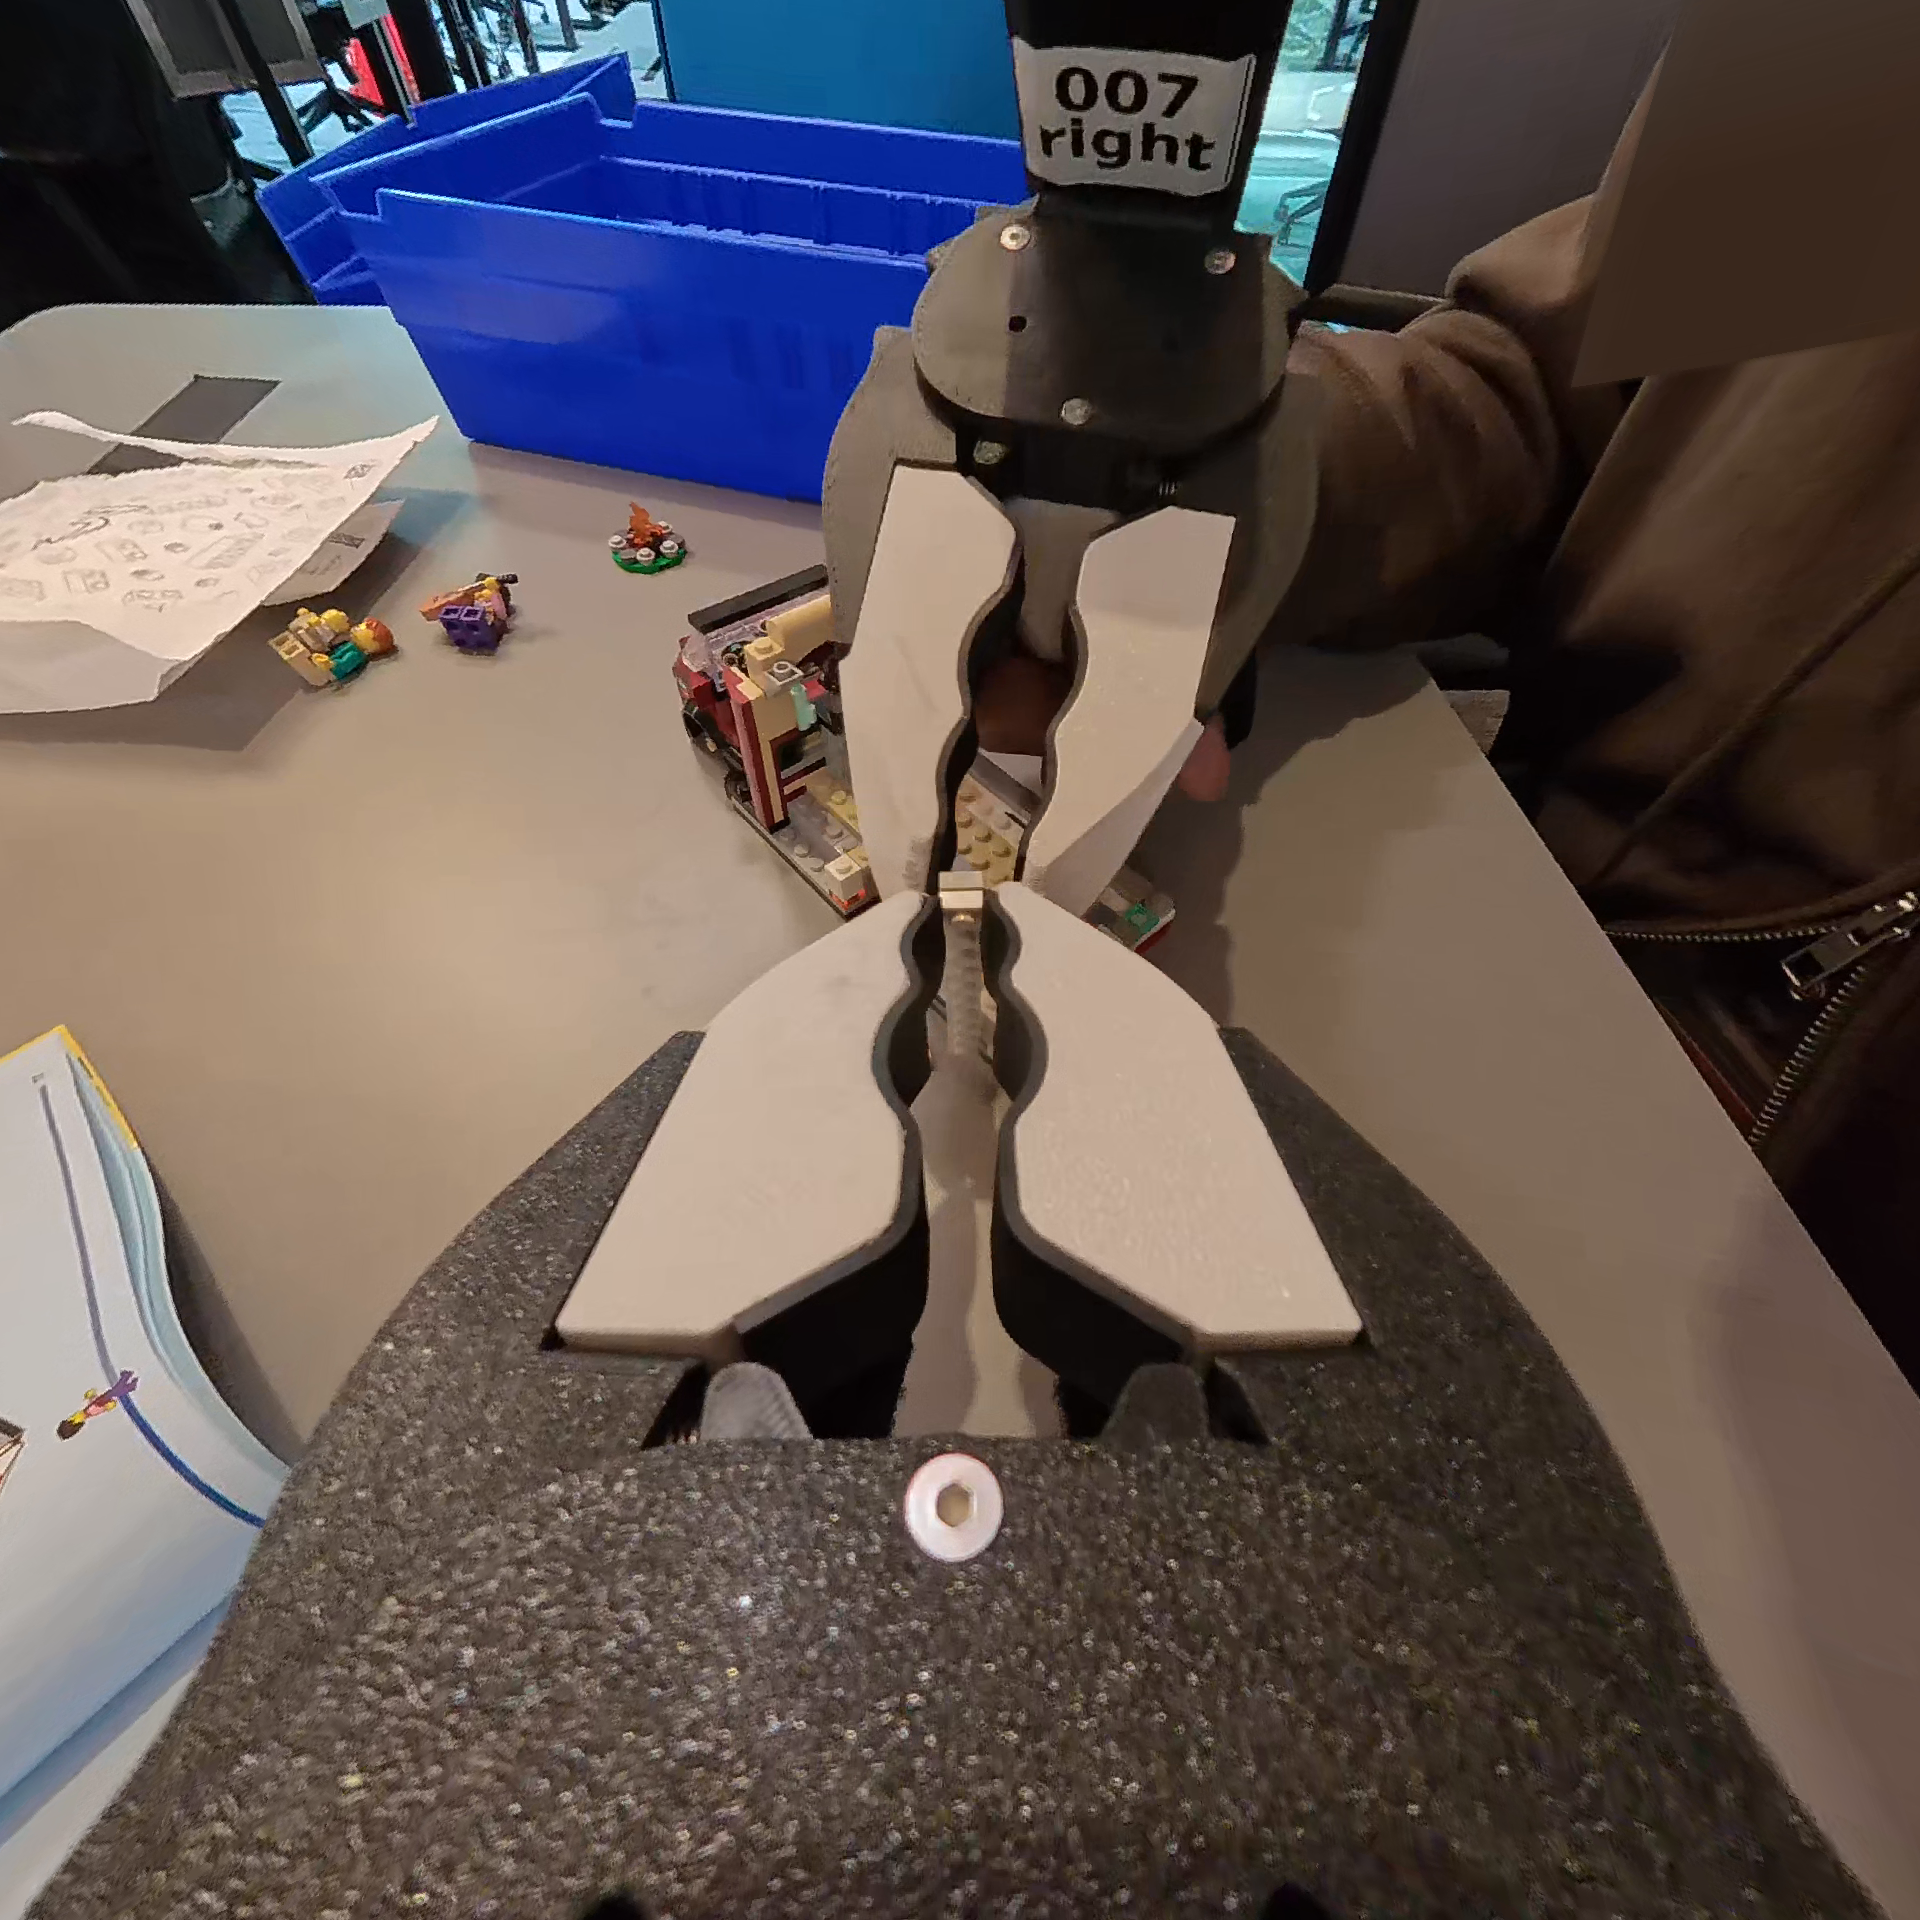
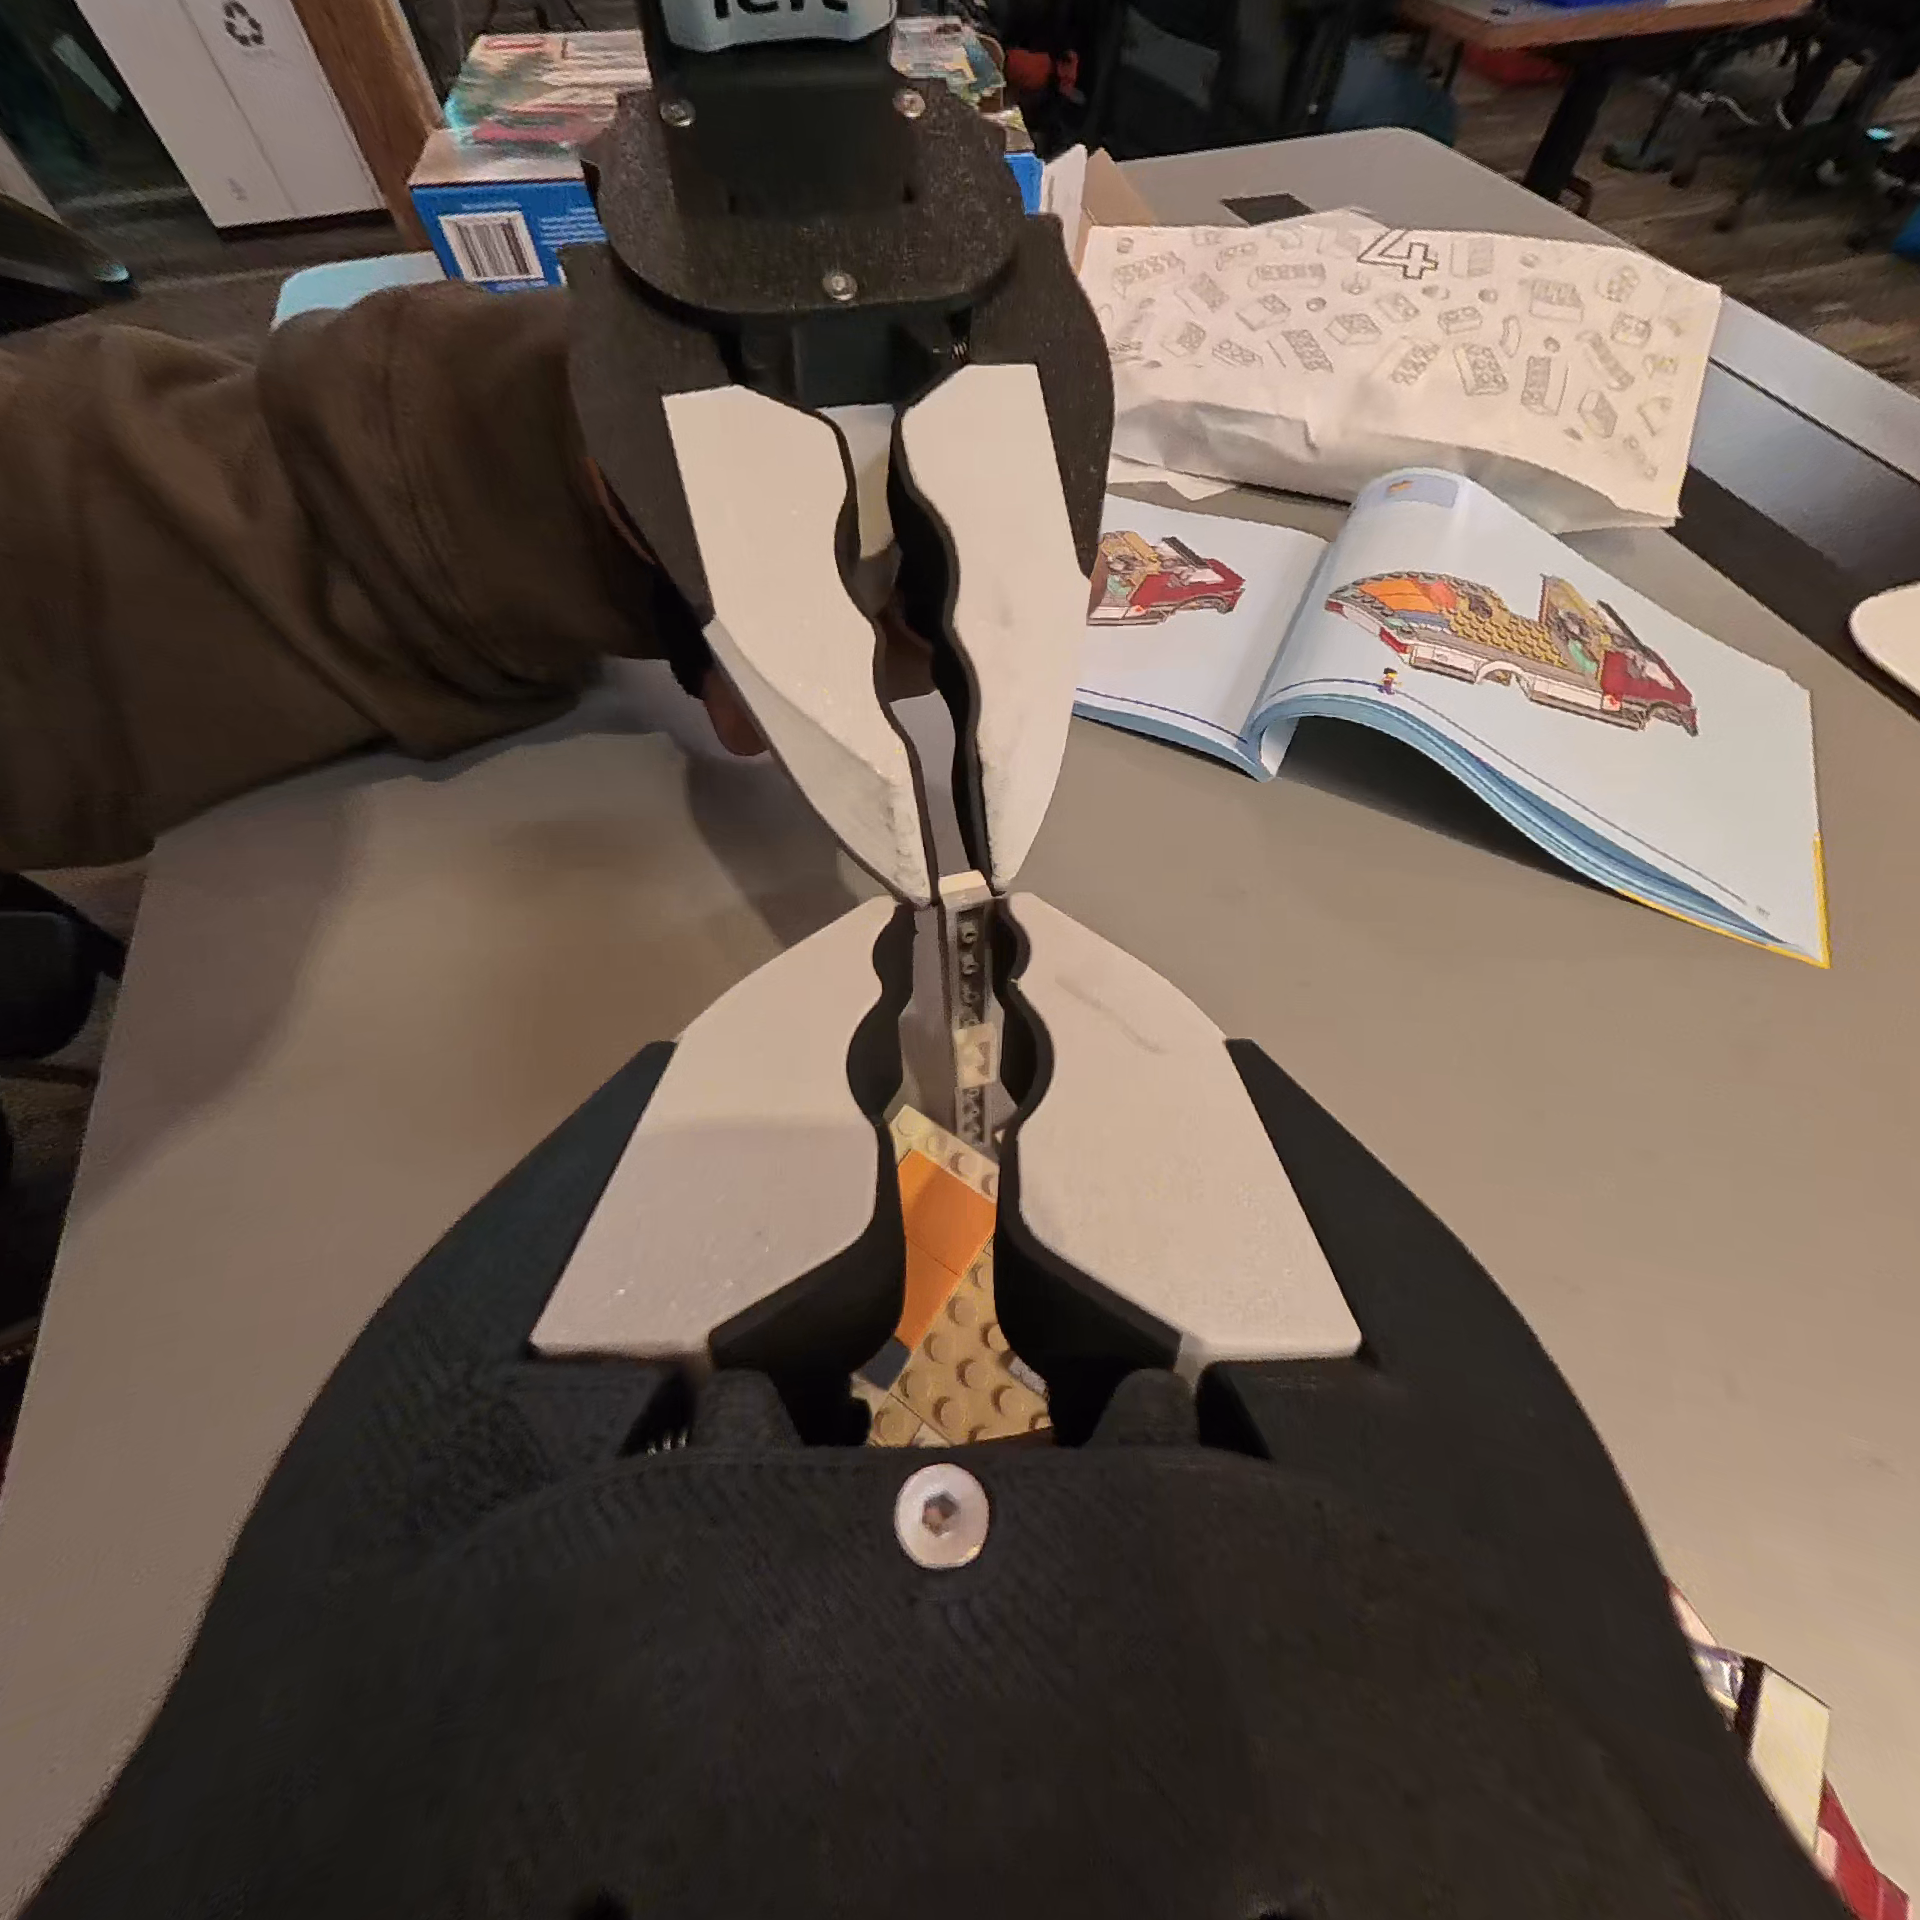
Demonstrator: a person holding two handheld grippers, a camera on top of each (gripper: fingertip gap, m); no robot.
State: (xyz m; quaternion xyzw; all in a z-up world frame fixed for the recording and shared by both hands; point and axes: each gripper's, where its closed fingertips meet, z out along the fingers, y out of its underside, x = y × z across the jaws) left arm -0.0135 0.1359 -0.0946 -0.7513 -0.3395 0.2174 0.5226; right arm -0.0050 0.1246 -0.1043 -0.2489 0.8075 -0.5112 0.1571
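Observation:
My left gripper (image 1: 961, 902) is shut on the end of a long, narrow grey studded plate (image 1: 966, 997) that has a small cream brick (image 1: 961, 889) at its tip. In the right wrist view the same plate (image 2: 968, 977) stands upright between my right gripper's (image 2: 951, 912) fingers. Table shows between the plate and one pad, so the right gripper is open around it. The left gripper (image 2: 961, 881) comes in from above and pinches the cream end (image 2: 964, 885). A dark red and tan brick vehicle (image 1: 769, 727) sits on the table just behind and under the right gripper (image 1: 982, 868).
Blue bins (image 1: 675, 270) stand at the back. A printed paper bag (image 1: 187, 561), small brick figures (image 1: 332, 644) and a campfire build (image 1: 647, 540) lie to the left. An open instruction booklet (image 2: 1507, 665) lies on the grey table (image 1: 416, 883). A person's brown sleeve (image 1: 1455, 468) reaches in at the right. The grippers are tip to tip, or close to it. Left tips and right tips are each some 30 cm from the campfire build (image 1: 647, 540).

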